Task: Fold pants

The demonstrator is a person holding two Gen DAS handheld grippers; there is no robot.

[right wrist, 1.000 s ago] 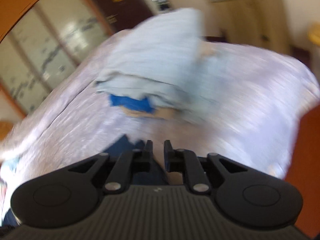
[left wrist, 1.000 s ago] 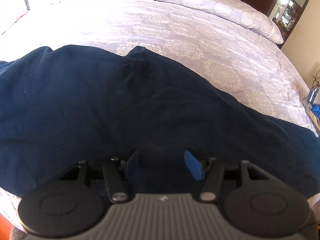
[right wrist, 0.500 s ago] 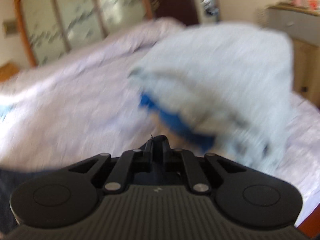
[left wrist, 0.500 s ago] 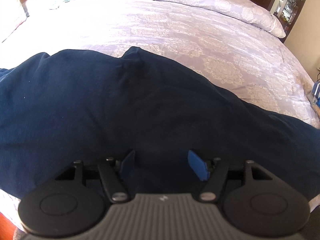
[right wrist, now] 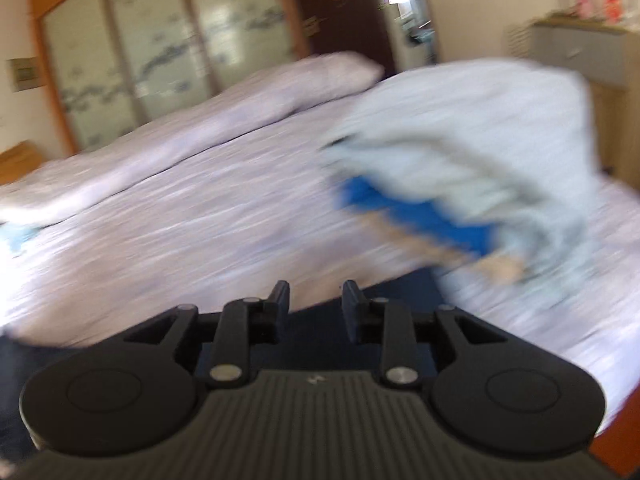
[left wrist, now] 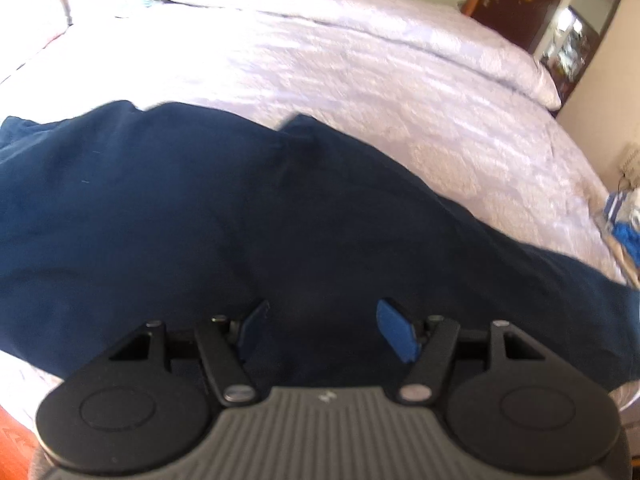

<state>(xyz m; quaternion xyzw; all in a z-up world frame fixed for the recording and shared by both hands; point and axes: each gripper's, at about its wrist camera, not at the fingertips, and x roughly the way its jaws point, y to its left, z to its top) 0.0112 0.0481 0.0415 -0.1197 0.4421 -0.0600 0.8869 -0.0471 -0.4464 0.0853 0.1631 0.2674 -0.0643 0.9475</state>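
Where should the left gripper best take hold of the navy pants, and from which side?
Probably the near edge of the navy pants, just below the open left gripper, coming in low from the bed's near side: the cloth lies flat, so only an edge offers a pinch.

- One pair of navy pants, spread across the near side of the bed.
- One bed with a pale lilac patterned cover.
- Two grippers: the left gripper and the right gripper, each with two fingers.
- Two blue pads on the left gripper's fingers.
- One heap of other clothing on the bed's far corner: one light grey-blue piece on top, one bright blue piece beneath; blur hides any further count.
- One long pillow or bolster along the far edge.
- One dark brown door.
- One wardrobe with at least three frosted panels.
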